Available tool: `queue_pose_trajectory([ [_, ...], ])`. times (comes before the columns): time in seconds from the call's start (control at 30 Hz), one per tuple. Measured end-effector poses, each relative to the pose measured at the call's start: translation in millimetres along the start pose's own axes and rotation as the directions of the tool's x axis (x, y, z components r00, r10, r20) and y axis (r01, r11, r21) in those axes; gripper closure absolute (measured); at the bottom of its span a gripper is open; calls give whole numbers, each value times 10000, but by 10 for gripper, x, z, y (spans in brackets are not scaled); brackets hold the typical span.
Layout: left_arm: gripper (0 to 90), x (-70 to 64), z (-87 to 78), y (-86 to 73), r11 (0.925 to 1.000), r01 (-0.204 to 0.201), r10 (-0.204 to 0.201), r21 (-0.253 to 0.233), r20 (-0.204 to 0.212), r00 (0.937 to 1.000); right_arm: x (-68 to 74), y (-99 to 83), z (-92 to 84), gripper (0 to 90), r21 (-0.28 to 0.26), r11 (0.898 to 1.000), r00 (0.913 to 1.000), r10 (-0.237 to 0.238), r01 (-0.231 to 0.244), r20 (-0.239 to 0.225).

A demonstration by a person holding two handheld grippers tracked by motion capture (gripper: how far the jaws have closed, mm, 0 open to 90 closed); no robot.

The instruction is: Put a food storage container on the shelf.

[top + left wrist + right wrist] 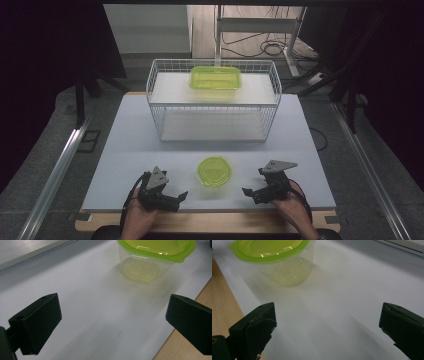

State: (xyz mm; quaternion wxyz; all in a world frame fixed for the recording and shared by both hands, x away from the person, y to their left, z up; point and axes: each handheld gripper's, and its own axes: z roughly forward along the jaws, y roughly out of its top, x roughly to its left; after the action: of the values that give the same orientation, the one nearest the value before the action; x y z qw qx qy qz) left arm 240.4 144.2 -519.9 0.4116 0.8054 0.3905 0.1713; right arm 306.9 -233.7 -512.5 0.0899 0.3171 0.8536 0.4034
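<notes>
On white tabletop [130,150] w/ wire basket [155,85]: lidded green tub [214,171] btwn left tool [181,197] & right tool [246,191], both spread, empty.

white wire basket [214,100] sitting at the far end of the white table [130,150], rectangular green-lidded container [215,78] up on its far shelf, cables on the floor beyond

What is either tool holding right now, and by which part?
Nothing. The left tool and right tool both stand open, apart from the lidded round container between them.
</notes>
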Motion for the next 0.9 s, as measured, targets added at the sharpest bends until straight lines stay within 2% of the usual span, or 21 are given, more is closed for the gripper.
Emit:
queue_pose_trajectory([
  [0.27, 0, -3, 28, -8, 9998, -182, 182, 126, 23, 9998, -7, 20, -12, 40, 2, 9994, 9994, 339, -339, -10],
  [0.5, 0, 0, 52, -17, 9992, -289, 289, 292, -3, 9996, 4, 102, -39, 32, -120, 9976, 9973, 684, -687, -267],
  [0.63, 1, -8, 53, -17, 9991, -297, 298, 296, -6, 9996, -21, 195, -80, 32, -227, 9929, 9927, 1158, -1166, -347],
  [0.73, 3, -6, 56, -19, 9990, -311, 312, 318, -32, 9995, -38, 244, -88, 55, -102, 9907, 9898, 1350, -1356, -450],
  [0.77, 3, -3, 58, -20, 9989, -317, 319, 343, -46, 9995, -47, 269, -95, 93, -43, 9890, 9878, 1473, -1477, -514],
  [0.8, 4, 3, 66, -22, 9987, -323, 326, 383, -62, 9995, -73, 322, -109, 175, 39, 9814, 9767, 1914, -1919, -968],
  [0.83, 4, 5, 70, -24, 9987, -326, 329, 401, -68, 9994, -87, 347, -113, 204, -12, 9778, 9710, 2079, -2095, -1178],
  [0.9, 5, 6, 76, -25, 9984, -370, 373, 429, -77, 9993, -114, 399, -98, 256, 46, 9760, 9667, 2164, -2179, -1367],
])
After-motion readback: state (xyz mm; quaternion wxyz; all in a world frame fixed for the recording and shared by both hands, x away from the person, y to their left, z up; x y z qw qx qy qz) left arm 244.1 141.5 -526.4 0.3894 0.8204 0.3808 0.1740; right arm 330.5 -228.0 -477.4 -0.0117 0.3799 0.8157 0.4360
